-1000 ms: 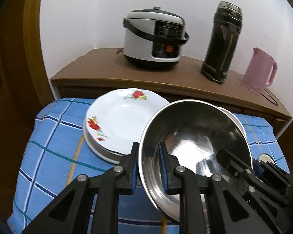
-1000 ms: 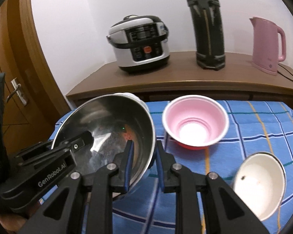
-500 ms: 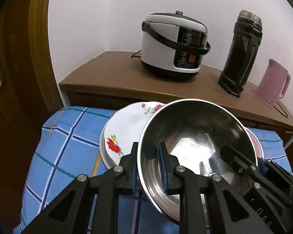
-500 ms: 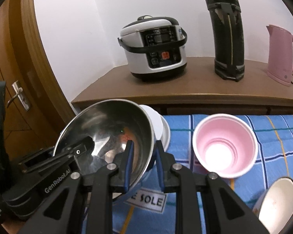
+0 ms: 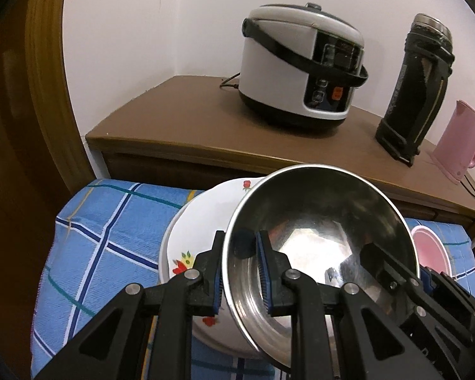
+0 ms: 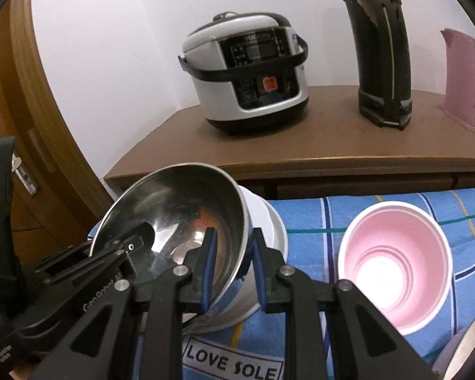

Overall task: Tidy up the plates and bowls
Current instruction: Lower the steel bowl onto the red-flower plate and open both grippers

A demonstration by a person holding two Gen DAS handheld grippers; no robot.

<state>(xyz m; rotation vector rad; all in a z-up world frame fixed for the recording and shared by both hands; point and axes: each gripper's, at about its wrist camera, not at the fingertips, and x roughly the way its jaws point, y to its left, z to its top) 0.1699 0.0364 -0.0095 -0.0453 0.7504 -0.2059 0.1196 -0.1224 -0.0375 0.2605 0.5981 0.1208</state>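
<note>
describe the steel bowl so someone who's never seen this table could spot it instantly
Start at the blue checked cloth below the wooden sideboard. Over its white flowered plates hangs the steel bowl, tilted, both tongs, left and right, clamped on its rim. It is the only shiny metal dish; the pink bowl beside it is matte.

Rice cooker, black flask and pink kettle on a wooden sideboard.

A white label on the blue checked cloth reads "LOVE SOLE". The left claw's black body carries white lettering "GenRobot.AI", partly hidden. Rice cooker panel text is too blurred to read.
</note>
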